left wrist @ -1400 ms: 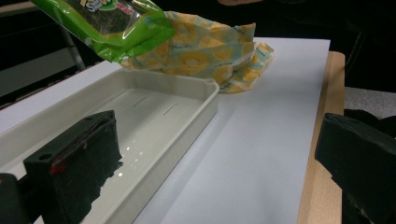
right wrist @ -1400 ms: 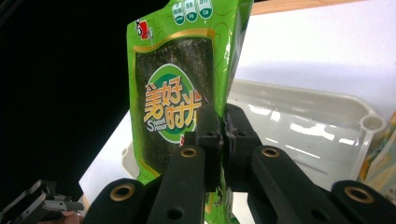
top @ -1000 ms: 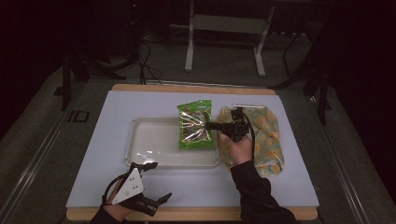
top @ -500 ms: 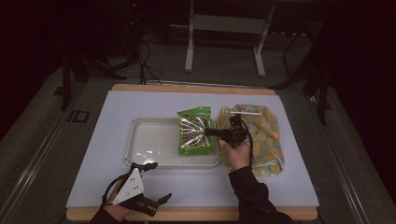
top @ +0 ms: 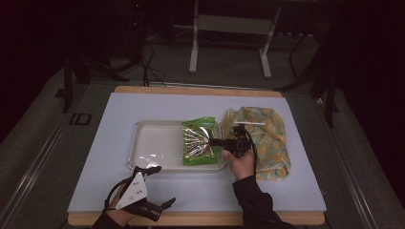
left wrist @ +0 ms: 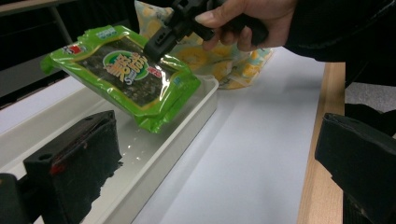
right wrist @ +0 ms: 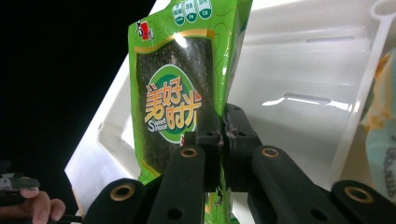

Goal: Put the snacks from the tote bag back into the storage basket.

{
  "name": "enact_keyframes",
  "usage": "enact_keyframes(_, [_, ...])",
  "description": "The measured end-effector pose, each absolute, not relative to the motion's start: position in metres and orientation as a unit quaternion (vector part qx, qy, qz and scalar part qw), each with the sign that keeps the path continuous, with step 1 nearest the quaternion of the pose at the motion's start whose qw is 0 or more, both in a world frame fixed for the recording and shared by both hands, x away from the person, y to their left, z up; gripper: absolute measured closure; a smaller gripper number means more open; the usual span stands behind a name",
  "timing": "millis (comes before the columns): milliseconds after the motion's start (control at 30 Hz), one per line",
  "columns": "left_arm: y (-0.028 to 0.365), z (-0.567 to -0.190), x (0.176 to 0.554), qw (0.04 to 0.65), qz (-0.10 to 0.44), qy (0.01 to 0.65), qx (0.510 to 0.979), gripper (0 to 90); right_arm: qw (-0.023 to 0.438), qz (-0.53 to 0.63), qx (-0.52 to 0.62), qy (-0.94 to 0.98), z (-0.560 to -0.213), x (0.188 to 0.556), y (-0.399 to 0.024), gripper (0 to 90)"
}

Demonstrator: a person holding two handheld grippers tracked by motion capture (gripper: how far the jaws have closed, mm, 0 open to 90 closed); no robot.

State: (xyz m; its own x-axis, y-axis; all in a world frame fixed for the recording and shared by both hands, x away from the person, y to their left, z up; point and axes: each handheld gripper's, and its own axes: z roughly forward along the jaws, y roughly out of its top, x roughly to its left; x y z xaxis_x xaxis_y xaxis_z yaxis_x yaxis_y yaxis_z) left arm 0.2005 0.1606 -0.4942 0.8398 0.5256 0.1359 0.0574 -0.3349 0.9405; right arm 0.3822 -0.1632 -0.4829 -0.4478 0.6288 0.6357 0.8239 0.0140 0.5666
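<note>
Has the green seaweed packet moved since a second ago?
Yes. The green seaweed packet, clamped in the right gripper, has come down toward the white tray.

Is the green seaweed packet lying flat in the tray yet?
No. The seaweed packet hangs tilted in the right gripper, only its low corner near the white tray.

Green seaweed packet (top: 199,143), white tray (top: 153,143), yellow-patterned bag (top: 267,138)
</note>
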Motion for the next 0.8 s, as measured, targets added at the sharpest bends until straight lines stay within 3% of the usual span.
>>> enact_keyframes(800, [0.160,-0.494,0.201,0.545,0.215,0.184,0.789,0.5,0.098,-0.447,-0.527,-0.717,-0.505,0.376,-0.157,86.5])
